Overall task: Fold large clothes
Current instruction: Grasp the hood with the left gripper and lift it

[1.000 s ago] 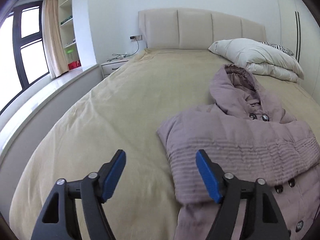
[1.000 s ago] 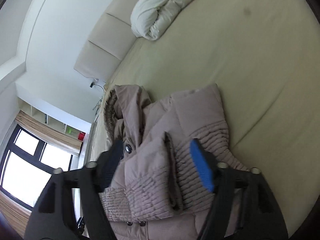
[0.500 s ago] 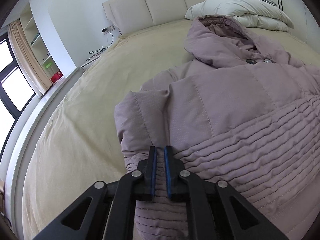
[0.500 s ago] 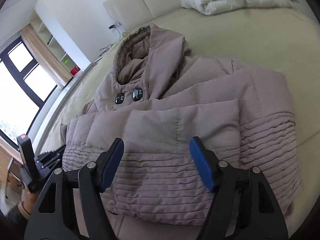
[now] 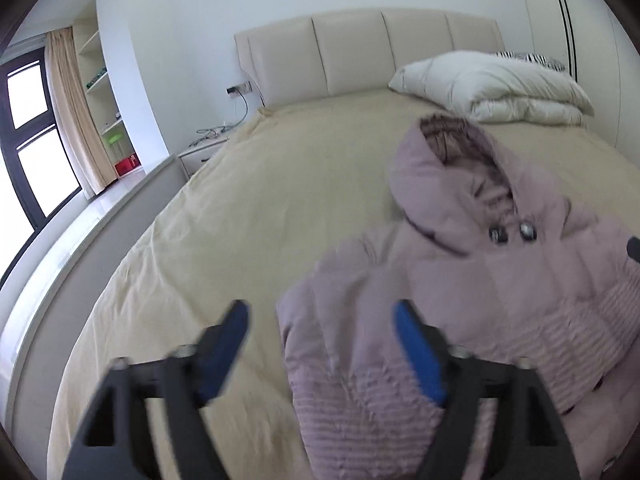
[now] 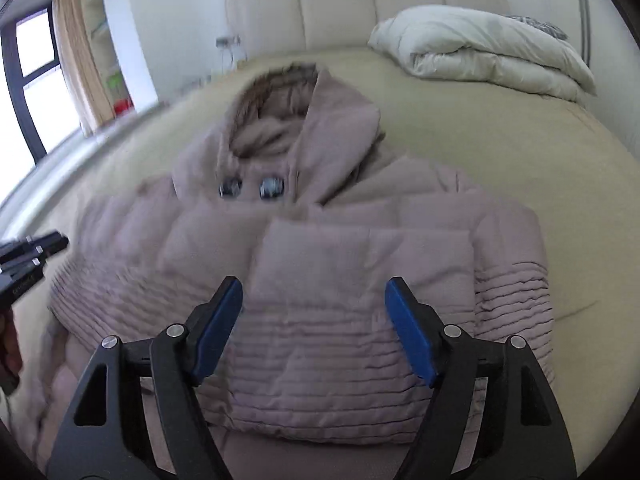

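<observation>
One bed (image 5: 280,208) fills my view, covered in a tan sheet, with one padded headboard (image 5: 360,52) of four panels behind it. One white folded duvet (image 5: 492,88) lies at the head end, a striped pillow (image 5: 528,58) peeking out behind it. One mauve puffer coat (image 6: 320,272) lies front-up on the sheet, hood toward the headboard, both sleeves folded in across its chest. Two dark buttons (image 6: 250,189) sit side by side at its collar. I hold two claws. My left gripper (image 5: 320,352) is spreading its blue pads, and the coat's folded left edge lies below the gap, not pinched. My right gripper (image 6: 314,330) hovers over the folded sleeve, its pads parting too and gripping nothing. Half a second ago my left pads were clamped together at the coat's edge; now they have let go and pulled back. My right claw has rolled level since a second ago.
</observation>
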`<act>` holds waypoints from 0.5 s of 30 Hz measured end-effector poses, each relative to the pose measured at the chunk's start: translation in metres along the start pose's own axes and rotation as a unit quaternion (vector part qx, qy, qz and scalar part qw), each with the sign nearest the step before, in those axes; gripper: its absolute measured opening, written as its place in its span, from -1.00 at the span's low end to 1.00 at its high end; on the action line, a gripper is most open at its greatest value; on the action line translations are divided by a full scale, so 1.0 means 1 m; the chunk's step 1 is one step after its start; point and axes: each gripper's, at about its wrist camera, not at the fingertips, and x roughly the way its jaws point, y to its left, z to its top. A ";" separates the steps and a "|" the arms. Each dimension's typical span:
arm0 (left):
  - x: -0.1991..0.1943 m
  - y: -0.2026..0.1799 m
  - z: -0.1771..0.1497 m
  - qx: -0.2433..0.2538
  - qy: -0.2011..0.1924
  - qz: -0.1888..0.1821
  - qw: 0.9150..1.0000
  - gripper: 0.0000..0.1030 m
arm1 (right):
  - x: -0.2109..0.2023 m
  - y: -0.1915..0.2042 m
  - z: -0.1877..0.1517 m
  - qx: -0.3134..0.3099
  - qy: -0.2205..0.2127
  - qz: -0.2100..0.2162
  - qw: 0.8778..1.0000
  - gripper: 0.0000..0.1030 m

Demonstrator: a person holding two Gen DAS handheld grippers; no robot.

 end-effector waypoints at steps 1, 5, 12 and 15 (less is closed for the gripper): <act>0.002 -0.002 0.014 -0.002 -0.011 -0.005 1.000 0.93 | -0.011 -0.008 0.003 0.029 -0.043 0.025 0.998 0.43; 0.047 -0.030 0.068 0.006 0.020 -0.039 0.999 0.84 | 0.011 -0.017 0.001 0.046 -0.023 0.028 0.998 0.44; 0.151 -0.090 0.137 -0.015 0.087 -0.069 0.994 0.71 | 0.032 -0.030 -0.018 0.058 -0.022 0.051 0.997 0.45; 0.188 -0.103 0.152 -0.040 0.115 -0.079 0.989 0.70 | 0.032 -0.033 -0.016 0.068 -0.025 0.061 0.996 0.45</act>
